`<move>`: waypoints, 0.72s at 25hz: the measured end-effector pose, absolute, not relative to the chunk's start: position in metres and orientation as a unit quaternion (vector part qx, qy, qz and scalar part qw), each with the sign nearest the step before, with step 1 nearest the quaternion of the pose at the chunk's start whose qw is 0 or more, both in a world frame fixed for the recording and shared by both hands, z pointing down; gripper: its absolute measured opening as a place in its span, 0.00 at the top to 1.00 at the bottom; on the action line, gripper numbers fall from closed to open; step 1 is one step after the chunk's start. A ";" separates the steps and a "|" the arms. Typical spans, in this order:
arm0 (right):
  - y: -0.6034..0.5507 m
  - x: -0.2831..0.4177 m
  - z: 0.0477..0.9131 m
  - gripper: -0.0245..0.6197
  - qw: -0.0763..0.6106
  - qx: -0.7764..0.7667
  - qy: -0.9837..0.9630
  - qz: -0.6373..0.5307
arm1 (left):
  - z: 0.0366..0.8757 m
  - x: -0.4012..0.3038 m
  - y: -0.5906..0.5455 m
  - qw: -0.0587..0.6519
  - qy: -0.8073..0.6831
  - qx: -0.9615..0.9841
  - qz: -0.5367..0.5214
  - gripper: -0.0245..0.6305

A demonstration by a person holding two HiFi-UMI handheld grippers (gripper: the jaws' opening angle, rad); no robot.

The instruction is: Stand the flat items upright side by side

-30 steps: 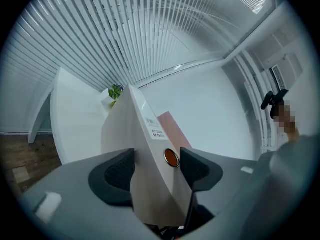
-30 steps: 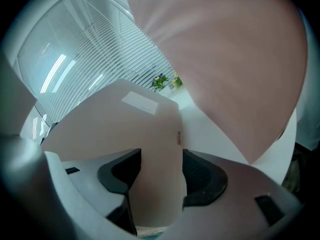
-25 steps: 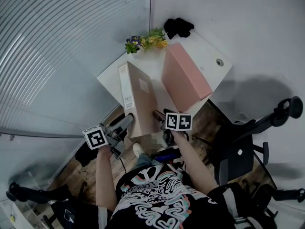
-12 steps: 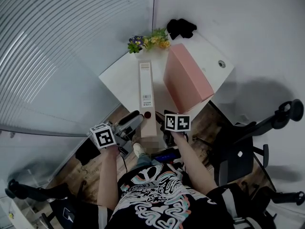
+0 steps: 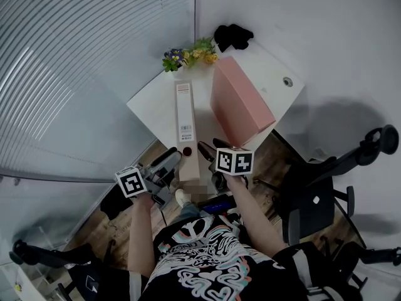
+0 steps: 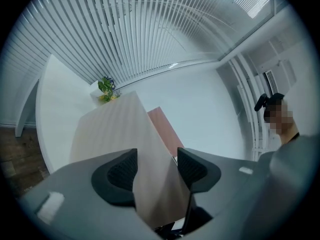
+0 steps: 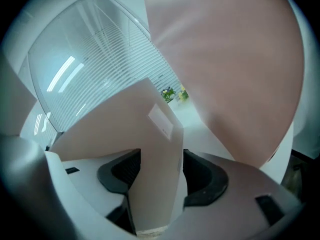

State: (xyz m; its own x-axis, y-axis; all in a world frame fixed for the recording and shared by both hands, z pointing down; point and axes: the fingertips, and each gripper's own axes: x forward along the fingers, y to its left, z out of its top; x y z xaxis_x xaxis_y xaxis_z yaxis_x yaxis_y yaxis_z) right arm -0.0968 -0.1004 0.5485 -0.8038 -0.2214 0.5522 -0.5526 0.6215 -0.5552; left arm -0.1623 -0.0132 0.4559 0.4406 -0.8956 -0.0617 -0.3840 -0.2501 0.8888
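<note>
Roughly halfway, by the look. Beige binder [image 5: 186,127] upright on the surface [image 5: 150,102], near end clamped in left hand-held gripper [image 5: 169,158] and right hand-held gripper [image 5: 207,150] — right jaws just easing open. Yet to raise — pink binder [image 5: 241,102], flat beside beige binder.

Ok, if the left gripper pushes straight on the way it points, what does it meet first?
The beige binder, at once: it stands between the left gripper's fingers, so pushing on would only seat it deeper. Past it, probably the pink binder, though depth is unclear.
</note>
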 end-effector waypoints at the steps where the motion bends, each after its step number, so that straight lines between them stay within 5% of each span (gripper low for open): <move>1: -0.101 -0.097 0.541 0.57 0.212 0.220 -0.875 0.374 | 0.457 -0.163 -0.013 0.431 -0.437 0.729 -0.302 0.61; 9: -0.105 -0.110 0.464 0.56 0.094 0.176 -0.879 0.433 | 0.459 -0.165 -0.012 0.427 -0.442 0.724 -0.313 0.61; 18: -0.101 -0.139 0.430 0.51 0.116 0.129 -0.911 0.375 | 0.454 -0.162 -0.008 0.425 -0.434 0.709 -0.359 0.61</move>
State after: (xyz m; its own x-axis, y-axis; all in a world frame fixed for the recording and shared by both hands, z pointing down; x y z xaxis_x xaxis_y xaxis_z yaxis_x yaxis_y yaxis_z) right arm -0.1386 -0.1015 0.4296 -0.9395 -0.1478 0.3090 -0.3225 0.6856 -0.6527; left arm -0.1619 -0.0081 0.4543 0.3652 -0.9203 -0.1401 -0.3097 -0.2620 0.9140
